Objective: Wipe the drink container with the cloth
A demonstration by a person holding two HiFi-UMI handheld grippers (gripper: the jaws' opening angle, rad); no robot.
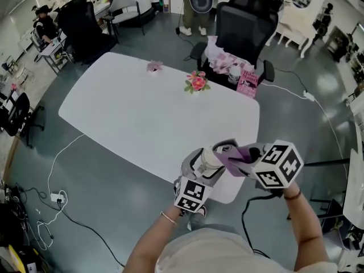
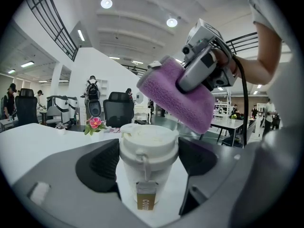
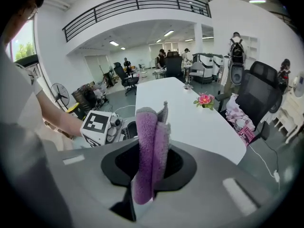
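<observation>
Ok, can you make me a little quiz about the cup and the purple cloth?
1. True or false: the left gripper is shut on the cup.
2. What colour is the cloth in the right gripper? A green, B purple, C yellow.
3. What do the pink flowers stand on?

Key: 1 true. 2 B. 3 the white table.

White table (image 1: pixel 142 118) bears pink flowers (image 1: pixel 196 82), perhaps another plant (image 1: pixel 154 66).
</observation>
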